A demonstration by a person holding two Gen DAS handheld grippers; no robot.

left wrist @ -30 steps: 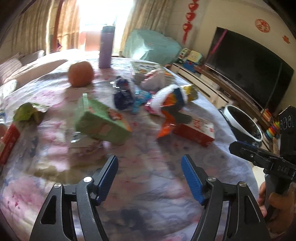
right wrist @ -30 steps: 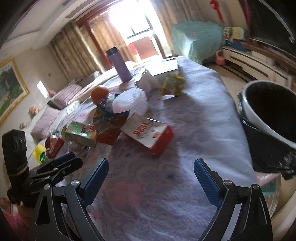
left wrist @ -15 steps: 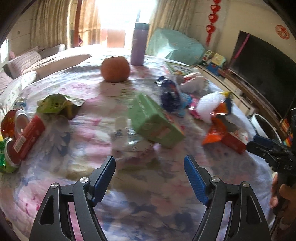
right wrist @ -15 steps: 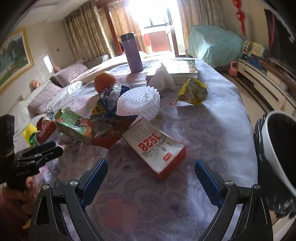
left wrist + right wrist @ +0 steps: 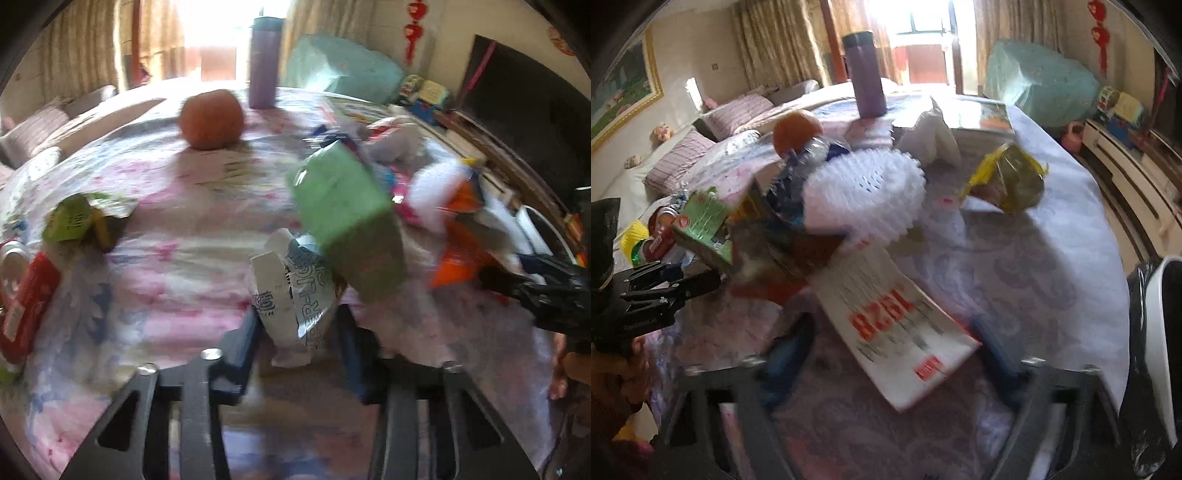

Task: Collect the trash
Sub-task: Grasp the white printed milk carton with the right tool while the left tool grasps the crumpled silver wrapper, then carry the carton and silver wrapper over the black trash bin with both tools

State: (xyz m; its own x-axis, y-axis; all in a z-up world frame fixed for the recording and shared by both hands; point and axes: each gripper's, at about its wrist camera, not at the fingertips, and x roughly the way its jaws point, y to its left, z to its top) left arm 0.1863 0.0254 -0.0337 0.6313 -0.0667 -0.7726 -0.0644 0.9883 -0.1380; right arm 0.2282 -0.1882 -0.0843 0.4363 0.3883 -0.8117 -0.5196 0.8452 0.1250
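a round table (image 5: 1052,258) draped in a soft cloth printed with pink and lilac flowers is carrying all the litter, and a dark-lined bin with a white rim (image 5: 1160,332) is standing just off its edge at the right wrist view's right side. at the far side a tall smooth purple flask (image 5: 264,62) is standing upright, with a round orange fruit (image 5: 211,118) sitting near it. a flat white carton with red print (image 5: 897,328) is lying tilted between the right gripper (image 5: 890,354) fingers; its jaws are closing, and blur is hiding whether the pads are touching it yet. a green drink carton (image 5: 351,218), boxy and glossy, is lying tilted against the wrapper heap. behind the white carton a frilly white foam net (image 5: 864,192), an orange wrapper and a crinkled yellow packet (image 5: 1008,177) are crowding the way. a crumpled white printed wrapper (image 5: 295,295) is sitting between the left gripper (image 5: 299,332) fingers, which are closing around it, contact unclear. a red can (image 5: 26,306) and a green foil wrapper (image 5: 74,221) are lying well apart to the left.
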